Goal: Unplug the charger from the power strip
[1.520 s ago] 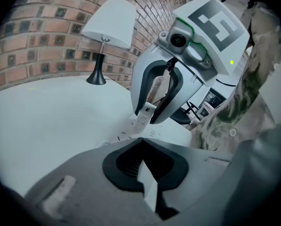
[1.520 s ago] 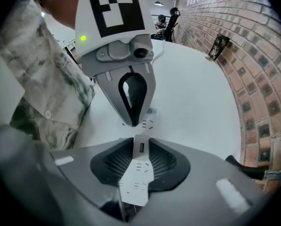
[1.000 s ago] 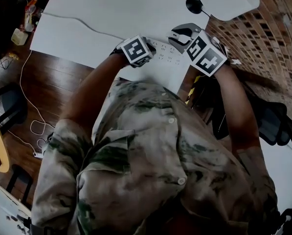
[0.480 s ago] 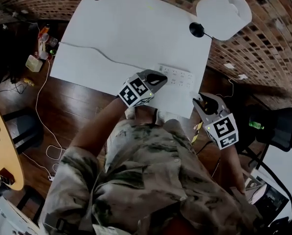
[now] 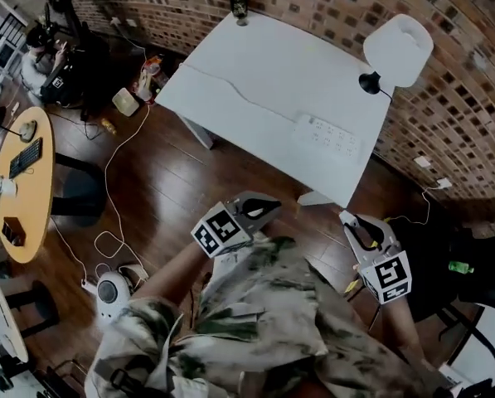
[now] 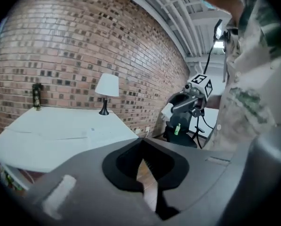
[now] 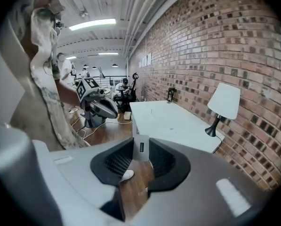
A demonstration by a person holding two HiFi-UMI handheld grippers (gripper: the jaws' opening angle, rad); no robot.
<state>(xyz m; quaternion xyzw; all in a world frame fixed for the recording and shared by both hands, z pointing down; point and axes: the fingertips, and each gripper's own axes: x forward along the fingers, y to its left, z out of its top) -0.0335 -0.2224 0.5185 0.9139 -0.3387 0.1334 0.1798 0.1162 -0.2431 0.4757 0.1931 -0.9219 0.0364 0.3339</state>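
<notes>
The white power strip [image 5: 327, 137] lies near the front right corner of the white table [image 5: 255, 73], with nothing plugged into it. Both grippers hang over the wooden floor, well back from the table. My right gripper [image 5: 356, 225] is shut on the small white charger [image 7: 140, 148], whose port faces the camera in the right gripper view. My left gripper [image 5: 266, 208] has its jaws together and holds nothing; only floor shows through the slit in the left gripper view [image 6: 142, 155].
A white lamp [image 5: 396, 48] stands at the table's right end and a thin cable [image 5: 222, 89] runs across its top. A round wooden table [image 5: 23, 181], loose floor cables [image 5: 106, 239], a white round device [image 5: 113, 293] and a black chair [image 5: 471, 264] surround me.
Both grippers have drawn back from the power strip, off the table and out over the floor. The right gripper came away with the charger. The left gripper left the strip.
</notes>
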